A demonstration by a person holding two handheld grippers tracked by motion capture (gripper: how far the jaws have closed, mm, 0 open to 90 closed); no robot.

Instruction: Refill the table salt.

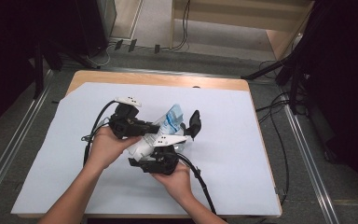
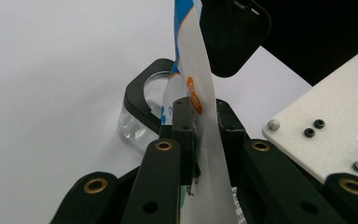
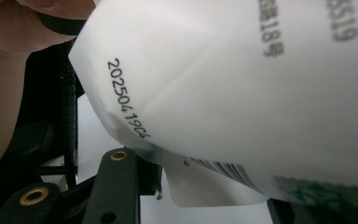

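White plastic, printed blue and orange: that is the pouch [image 1: 170,122] I have pinched between both tools just above the table's [image 1: 223,154] middle. My left gripper [image 2: 200,122] comes in from nine o'clock, jaws clamped flat on the pouch's thin edge. My right gripper [image 1: 182,142] reaches up from six o'clock; the pouch's bulk lies between its jaws, apparently held, though I cannot see its pads meet the film. A clear jar [image 2: 142,114] with a black rim sits beneath, so I judge I'm steadying the pouch over it to pour.
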